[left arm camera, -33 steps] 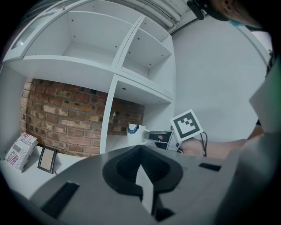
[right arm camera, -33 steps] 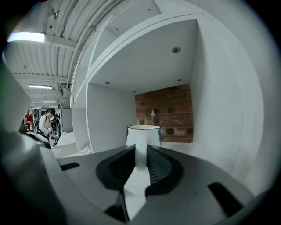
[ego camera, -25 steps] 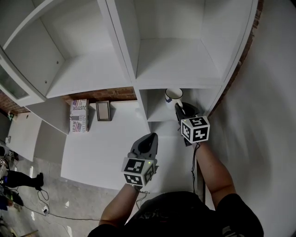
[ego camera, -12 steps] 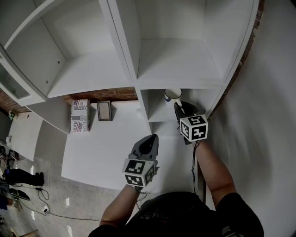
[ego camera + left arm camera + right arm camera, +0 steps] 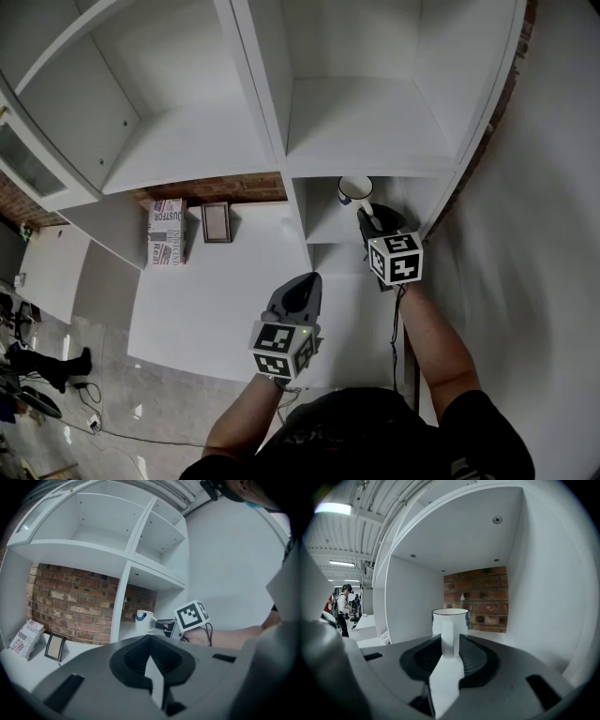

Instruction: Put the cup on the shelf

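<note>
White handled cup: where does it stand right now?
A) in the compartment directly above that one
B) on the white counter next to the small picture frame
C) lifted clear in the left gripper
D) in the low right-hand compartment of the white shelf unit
D: the right gripper view shows the white handled cup standing upright on the floor of the low right-hand compartment, with the brick wall behind it.

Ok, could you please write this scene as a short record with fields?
cup: upright on the shelf, lower right compartment, handle toward the right gripper
right gripper: jaws opening, cup handle between them
left gripper: shut, empty, over the counter
also on counter: box, picture frame
</note>
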`<state>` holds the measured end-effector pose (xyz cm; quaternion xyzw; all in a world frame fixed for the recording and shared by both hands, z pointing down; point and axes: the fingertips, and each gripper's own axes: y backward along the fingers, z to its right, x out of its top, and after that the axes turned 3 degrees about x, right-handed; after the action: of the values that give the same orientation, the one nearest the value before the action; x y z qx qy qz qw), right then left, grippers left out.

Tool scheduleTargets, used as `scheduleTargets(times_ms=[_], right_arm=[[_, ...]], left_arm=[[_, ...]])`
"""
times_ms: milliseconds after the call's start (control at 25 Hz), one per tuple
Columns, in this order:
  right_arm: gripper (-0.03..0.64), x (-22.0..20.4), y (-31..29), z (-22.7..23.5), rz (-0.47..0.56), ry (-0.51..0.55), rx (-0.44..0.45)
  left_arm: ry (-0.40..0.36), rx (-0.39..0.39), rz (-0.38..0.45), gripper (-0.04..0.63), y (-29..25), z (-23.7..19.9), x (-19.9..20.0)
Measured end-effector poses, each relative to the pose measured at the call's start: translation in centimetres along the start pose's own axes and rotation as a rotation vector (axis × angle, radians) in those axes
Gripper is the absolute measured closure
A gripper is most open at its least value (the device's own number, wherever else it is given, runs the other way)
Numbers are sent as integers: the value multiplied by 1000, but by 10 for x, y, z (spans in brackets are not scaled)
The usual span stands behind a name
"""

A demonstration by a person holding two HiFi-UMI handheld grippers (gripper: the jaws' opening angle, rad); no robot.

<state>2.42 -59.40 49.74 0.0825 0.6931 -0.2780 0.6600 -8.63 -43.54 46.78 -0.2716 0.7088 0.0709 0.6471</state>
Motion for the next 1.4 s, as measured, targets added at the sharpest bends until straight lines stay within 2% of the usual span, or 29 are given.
scheduleTargets(times_ms=[440, 520, 640, 680, 840, 1400], right_arm=[[503, 5, 42, -5, 33, -12, -42], [529, 7, 53, -10, 43, -15, -52], [615, 10, 73, -19, 59, -32, -73], [615, 10, 80, -24, 63, -45, -78], [617, 13, 107, -50, 78, -77, -86], [617, 0, 221, -183, 97, -70, -86]], left_arm=[[-17, -23, 0, 594, 25, 7, 3], [-21, -29, 0, 594, 33, 9, 3], [-28, -41, -1, 594, 48, 14, 1], [-29, -46, -1, 594, 55, 16, 0], [-31, -65, 0, 594, 85, 19, -2], [-47, -162, 10, 594, 204, 37, -30]])
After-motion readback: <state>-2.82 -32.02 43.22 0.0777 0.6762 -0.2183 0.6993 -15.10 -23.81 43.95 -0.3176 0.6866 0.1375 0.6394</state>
